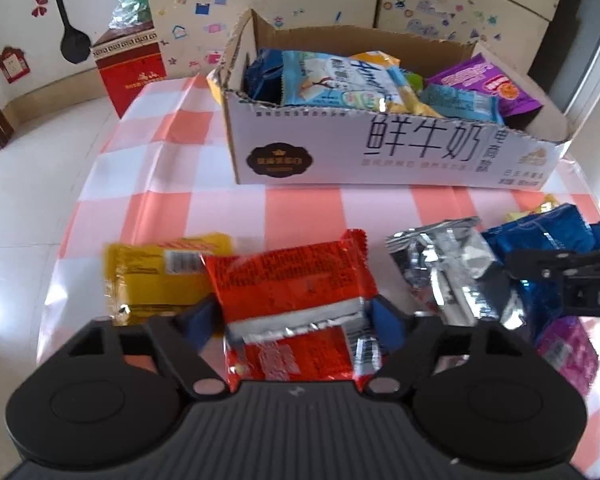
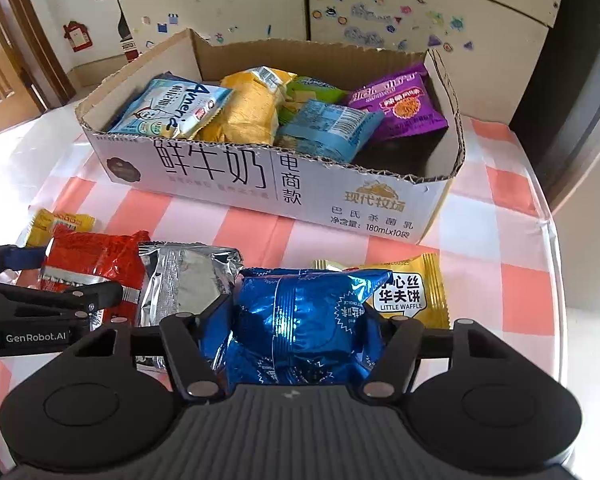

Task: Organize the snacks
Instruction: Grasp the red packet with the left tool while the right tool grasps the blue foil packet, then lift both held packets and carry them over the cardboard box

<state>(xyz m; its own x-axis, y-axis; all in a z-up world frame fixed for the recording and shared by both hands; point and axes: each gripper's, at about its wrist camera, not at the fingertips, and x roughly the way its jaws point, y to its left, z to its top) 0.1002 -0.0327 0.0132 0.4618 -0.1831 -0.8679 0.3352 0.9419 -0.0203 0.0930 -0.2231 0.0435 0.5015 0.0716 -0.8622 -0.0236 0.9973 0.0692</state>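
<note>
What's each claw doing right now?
Left claw: closed on the red snack packet.
Right claw: closed on the blue foil snack packet.

Both cameras ride just behind their own gripper, tilted steeply down at the bench point(image 1: 308, 208) and very near the packets below. The left wrist view faces the cardboard box point(image 1: 380, 152) at about one o'clock; the right wrist view has it at twelve point(image 2: 260, 184). They share the box, the checked cloth and the silver packet point(image 1: 440, 264) point(image 2: 184, 280). Each sees the other gripper at its edge.
</note>
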